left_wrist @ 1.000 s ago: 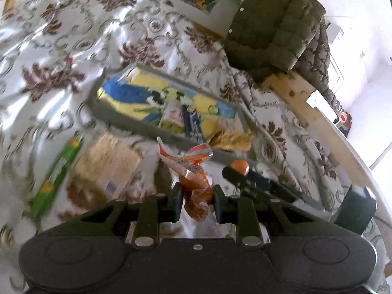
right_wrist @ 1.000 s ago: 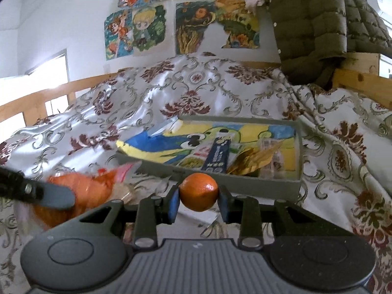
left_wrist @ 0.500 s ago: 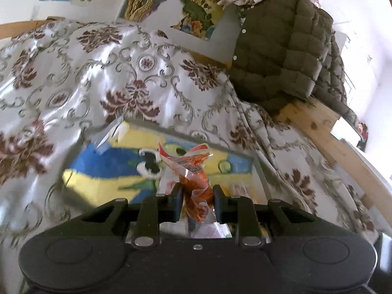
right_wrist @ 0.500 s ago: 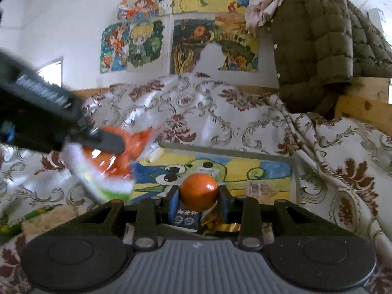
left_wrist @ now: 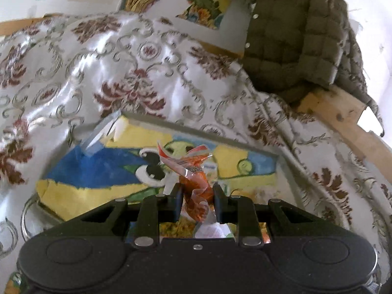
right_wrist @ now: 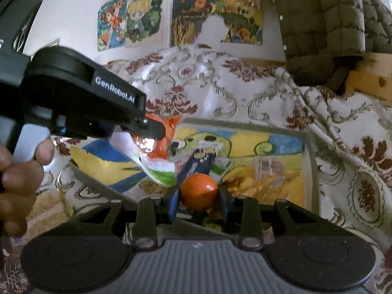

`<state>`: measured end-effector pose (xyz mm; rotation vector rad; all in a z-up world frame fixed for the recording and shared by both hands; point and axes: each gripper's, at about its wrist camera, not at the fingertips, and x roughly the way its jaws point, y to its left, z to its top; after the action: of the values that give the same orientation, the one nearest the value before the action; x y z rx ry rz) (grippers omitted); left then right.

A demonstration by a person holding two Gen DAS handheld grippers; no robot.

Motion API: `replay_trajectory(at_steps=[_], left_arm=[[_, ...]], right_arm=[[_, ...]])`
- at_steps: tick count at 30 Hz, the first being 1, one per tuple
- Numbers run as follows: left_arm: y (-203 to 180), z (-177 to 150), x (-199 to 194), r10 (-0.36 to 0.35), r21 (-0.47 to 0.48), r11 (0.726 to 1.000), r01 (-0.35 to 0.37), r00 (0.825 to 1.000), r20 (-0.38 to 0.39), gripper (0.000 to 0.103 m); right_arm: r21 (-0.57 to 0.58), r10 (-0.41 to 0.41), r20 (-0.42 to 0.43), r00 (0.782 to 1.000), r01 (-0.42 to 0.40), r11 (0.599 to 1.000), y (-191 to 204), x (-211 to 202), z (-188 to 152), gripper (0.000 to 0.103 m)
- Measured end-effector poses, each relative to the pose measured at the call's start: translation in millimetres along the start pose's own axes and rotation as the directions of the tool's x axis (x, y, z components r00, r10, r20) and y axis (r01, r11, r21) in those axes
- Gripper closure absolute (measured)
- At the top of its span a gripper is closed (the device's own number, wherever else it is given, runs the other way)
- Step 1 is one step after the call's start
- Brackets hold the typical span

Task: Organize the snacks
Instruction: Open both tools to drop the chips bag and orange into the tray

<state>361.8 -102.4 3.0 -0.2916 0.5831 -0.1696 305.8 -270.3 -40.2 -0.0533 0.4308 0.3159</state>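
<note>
Glossy floral cloth (left_wrist: 137, 56) draped the table; cartoon-lined grey tray (right_wrist: 309, 171) on it, quilted jacket (left_wrist: 301, 36) behind. Left gripper (left_wrist: 197, 197) jaws pinched a crinkly orange packet (left_wrist: 196, 183) over the tray; right gripper (right_wrist: 198, 199) clamped a round tangerine (right_wrist: 198, 192) there.

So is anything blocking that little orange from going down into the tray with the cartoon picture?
Somewhat. The right hand-held gripper holds the orange over the near edge of the tray, but a dark blue packet and golden wrappers lie just beyond it. The left hand-held gripper hangs a snack bag over the tray's left part.
</note>
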Motion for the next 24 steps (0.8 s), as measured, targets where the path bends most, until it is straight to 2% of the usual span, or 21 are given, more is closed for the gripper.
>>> replay_trajectory(at_steps=[4,9,12,16,20,24], left_arm=[[4.9,-6.8,3.9,0.022,-0.015,1.0,-0.023,0.999,-0.024,0.075],[1.7,-12.2,5.8,0.054,0.021,0.998,-0.053,0.997,-0.046,0.074],[-0.7,-12.6,6.0,0.078,0.036,0.996,-0.076,0.996,-0.049,0.072],[0.1,-10.8,0.3,0.097,0.032,0.995,-0.095,0.994,-0.047,0.052],[0.2,-8.3,-14.0,0.101,0.043,0.994,-0.1,0.995,-0.015,0.032],[3.2,-5.9,-36.3,0.094,0.027,0.995,-0.095,0.995,0.035,0.025]], right_arm=[[0.009,-0.001,-0.012,1.0,0.001,1.0,-1.4,1.9,-2.1,0.065],[0.009,-0.004,-0.016,1.0,0.005,1.0,-1.7,1.8,-1.0,0.064],[-0.001,-0.01,-0.01,1.0,0.01,1.0,-1.2,1.0,-0.6,0.059],[-0.022,-0.025,0.001,1.0,0.025,0.999,1.9,-2.3,0.2,0.049],[-0.032,-0.042,0.024,0.999,0.043,0.999,5.5,-11.1,3.7,0.04],[-0.01,-0.048,0.072,0.996,0.049,0.999,4.0,-28.1,10.7,0.032]])
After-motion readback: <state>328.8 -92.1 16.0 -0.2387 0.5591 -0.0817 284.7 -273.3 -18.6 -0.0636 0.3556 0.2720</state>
